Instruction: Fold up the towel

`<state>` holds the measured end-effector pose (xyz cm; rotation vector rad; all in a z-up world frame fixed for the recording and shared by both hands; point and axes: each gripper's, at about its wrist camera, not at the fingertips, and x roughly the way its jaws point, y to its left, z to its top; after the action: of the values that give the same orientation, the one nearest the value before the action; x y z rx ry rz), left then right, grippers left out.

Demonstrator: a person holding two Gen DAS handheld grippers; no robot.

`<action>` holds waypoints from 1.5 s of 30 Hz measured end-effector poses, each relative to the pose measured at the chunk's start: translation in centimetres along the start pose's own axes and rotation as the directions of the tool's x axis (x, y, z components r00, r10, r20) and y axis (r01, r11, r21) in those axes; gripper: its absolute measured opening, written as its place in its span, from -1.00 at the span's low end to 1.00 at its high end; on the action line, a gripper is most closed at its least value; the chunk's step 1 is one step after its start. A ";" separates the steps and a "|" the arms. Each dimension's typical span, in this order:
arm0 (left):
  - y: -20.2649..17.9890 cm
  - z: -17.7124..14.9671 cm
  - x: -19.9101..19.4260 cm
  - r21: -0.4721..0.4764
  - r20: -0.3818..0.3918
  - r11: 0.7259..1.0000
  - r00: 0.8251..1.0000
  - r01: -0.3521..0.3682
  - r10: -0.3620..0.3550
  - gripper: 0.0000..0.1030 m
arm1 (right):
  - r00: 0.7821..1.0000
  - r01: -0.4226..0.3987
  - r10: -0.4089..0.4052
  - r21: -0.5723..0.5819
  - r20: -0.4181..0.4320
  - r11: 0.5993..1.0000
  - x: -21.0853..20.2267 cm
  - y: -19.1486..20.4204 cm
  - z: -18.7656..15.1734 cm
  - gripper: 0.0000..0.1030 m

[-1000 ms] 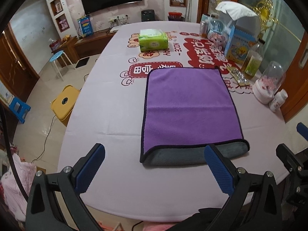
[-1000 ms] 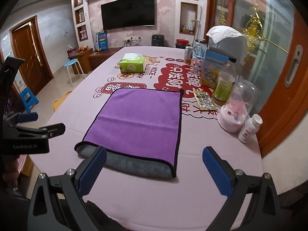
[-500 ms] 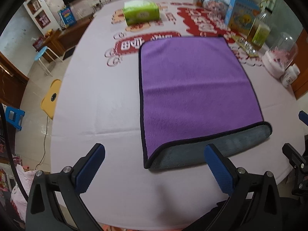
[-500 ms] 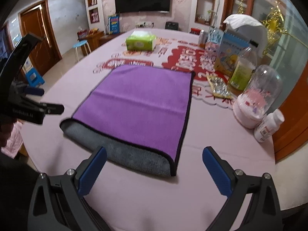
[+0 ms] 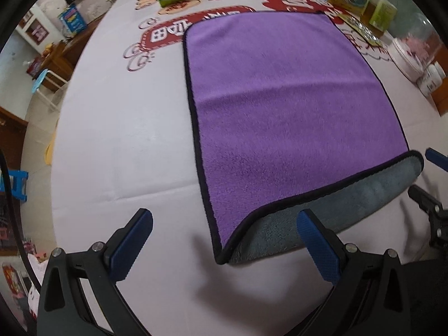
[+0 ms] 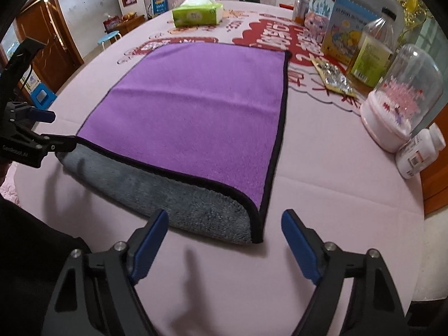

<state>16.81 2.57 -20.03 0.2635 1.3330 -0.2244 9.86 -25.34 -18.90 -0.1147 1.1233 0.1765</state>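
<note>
We see a purple plush towel with a black hem and a grey underside [image 5: 280, 106] that lies flat on the round table with a pale pink printed cloth [image 5: 120, 145], already folded once, so the grey fold edge faces us at the near side. Our left gripper with blue pads [image 5: 224, 240] stands wide open above the cloth, and the near left corner of the towel is between its two fingers, not touched. Our right gripper [image 6: 225, 242] is also wide open, with the near right corner of the towel just before its fingers. Behind the towel a green tissue pack [image 6: 197, 14] rests on the table, and at the right side stand a clear dome on a pink base [image 6: 400, 106] and white pill bottles [image 6: 420, 154].
</note>
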 end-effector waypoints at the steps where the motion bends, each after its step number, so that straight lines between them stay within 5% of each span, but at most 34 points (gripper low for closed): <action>1: 0.0 0.0 0.3 0.004 -0.006 1.000 1.000 0.007 -0.006 0.99 | 1.000 -0.001 0.001 0.002 -0.006 1.000 0.3 -0.1 -0.1 0.51; 11: 0.1 -0.1 2.4 -0.001 -0.054 0.999 0.998 0.043 -0.043 0.61 | 1.000 -0.014 0.015 0.035 -0.026 0.999 1.4 -0.9 -0.4 0.07; 28: -1.7 -1.2 1.7 0.005 -0.057 0.995 0.993 0.100 -0.100 -0.78 | 1.000 -0.016 0.016 0.048 -0.003 0.999 0.7 -1.4 -0.8 -0.68; 35: -1.4 -1.7 1.6 0.000 -0.054 0.994 0.993 0.110 -0.110 -0.86 | 1.000 -0.012 0.012 0.045 0.001 0.999 0.3 -1.5 -0.8 -0.89; 45: -0.7 -1.7 0.7 -0.026 -0.036 0.993 0.993 0.114 -0.115 -0.89 | 0.999 -0.012 0.011 0.028 0.045 1.000 -0.7 -1.4 -0.2 -0.91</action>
<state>15.17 2.46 -21.08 0.1725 1.3887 -0.3011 9.65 -26.85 -18.36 -0.0786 1.0820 0.1721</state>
